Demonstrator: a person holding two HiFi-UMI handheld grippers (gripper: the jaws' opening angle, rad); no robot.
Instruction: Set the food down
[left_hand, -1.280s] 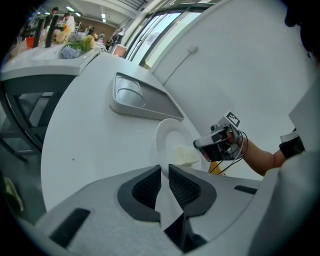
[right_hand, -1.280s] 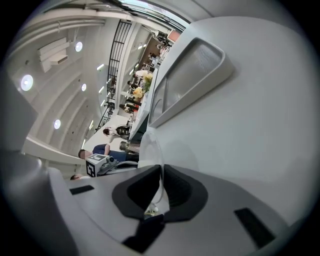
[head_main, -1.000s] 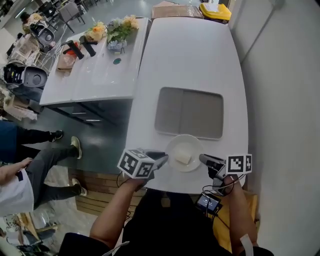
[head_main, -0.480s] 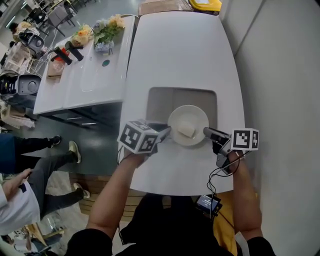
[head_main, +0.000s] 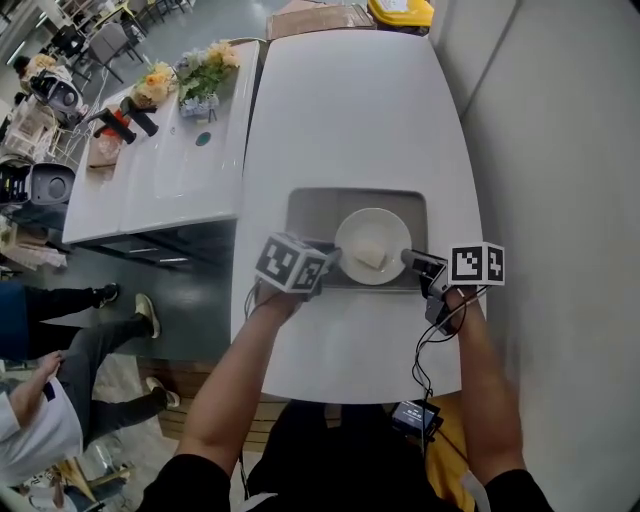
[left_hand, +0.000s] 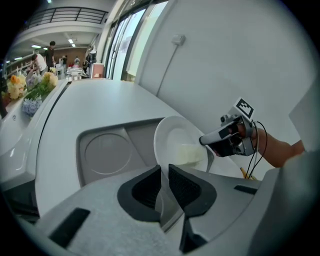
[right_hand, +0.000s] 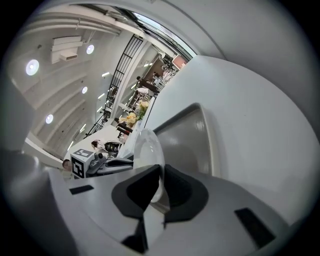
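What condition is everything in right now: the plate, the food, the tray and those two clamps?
plate: held by its rim on both sides, over the tray.
food: lying on the plate.
tray: lying on the table, its round recess bare.
left gripper: shut on the plate.
right gripper: shut on the plate.

One white plate (head_main: 373, 228) held one pale food block (head_main: 370, 256); under the plate lay one grey tray (head_main: 310, 215); two grippers flanked the plate, left gripper (head_main: 333, 258) and right gripper (head_main: 405, 257); two white tables (head_main: 360, 110) stood there
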